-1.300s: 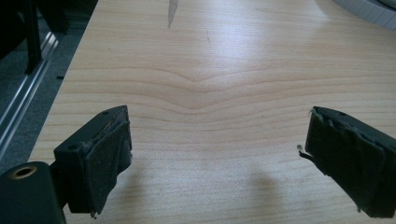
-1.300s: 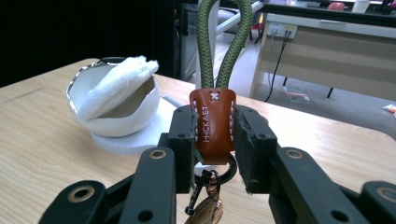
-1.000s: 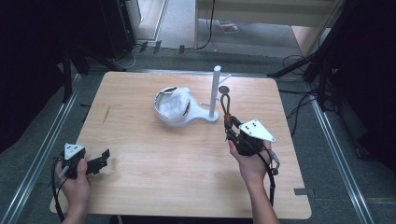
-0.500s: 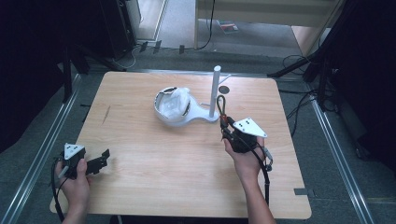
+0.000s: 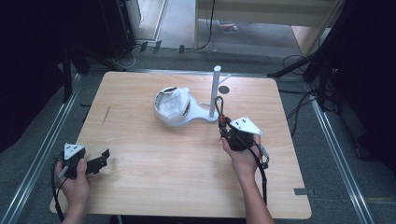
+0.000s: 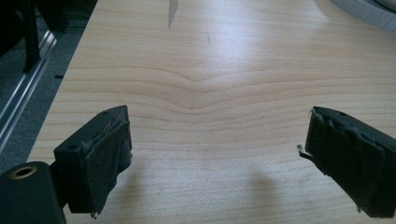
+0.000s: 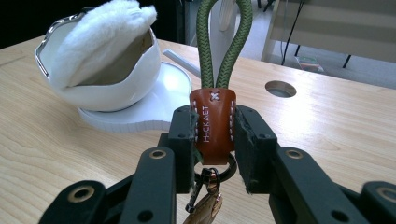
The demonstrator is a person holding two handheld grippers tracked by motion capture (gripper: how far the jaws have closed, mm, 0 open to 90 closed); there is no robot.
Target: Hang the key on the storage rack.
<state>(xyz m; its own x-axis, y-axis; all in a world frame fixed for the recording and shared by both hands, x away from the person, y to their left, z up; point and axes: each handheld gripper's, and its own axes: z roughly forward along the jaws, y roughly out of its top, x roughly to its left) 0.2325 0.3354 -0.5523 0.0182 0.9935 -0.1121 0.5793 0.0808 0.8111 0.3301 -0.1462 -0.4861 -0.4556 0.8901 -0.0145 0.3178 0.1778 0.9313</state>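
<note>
Brown leather forms the tab of a key strap (image 7: 213, 120), and that tab sits clamped between the two black jaws of the right tool (image 7: 215, 135) in the lower middle of the right gripper view. A green cord loop (image 7: 224, 42) rises from the tab toward the top edge of that frame, and a metal ring with a clip (image 7: 210, 179) hangs below the tab, between the jaws. In the high view the strap (image 5: 219, 109) stands just right of centre, its loop pointing up the frame from the right tool (image 5: 225, 128), which is grasping it; the person's right hand (image 5: 243, 156) comes in from the bottom edge.

Just beyond the loop, a little above centre in the high view, a white stand (image 5: 205, 114) rests on the worktop (image 5: 140, 186). It has a flat base, an upright white post (image 5: 216, 91) and a rounded white bowl (image 5: 170, 107) lined with pale fluffy material. In the right gripper view the bowl (image 7: 102, 70) fills the upper left, well apart from the tab, and a round hole in the wood (image 7: 280, 88) shows at the upper right.

At the lower left of the high view the left tool (image 5: 103, 158) lies low over the light wood, held by the left hand (image 5: 74, 182), far from the stand. In the left gripper view its padded jaws stand wide apart, released, with only bare wood grain (image 6: 205, 107) between them.
</note>
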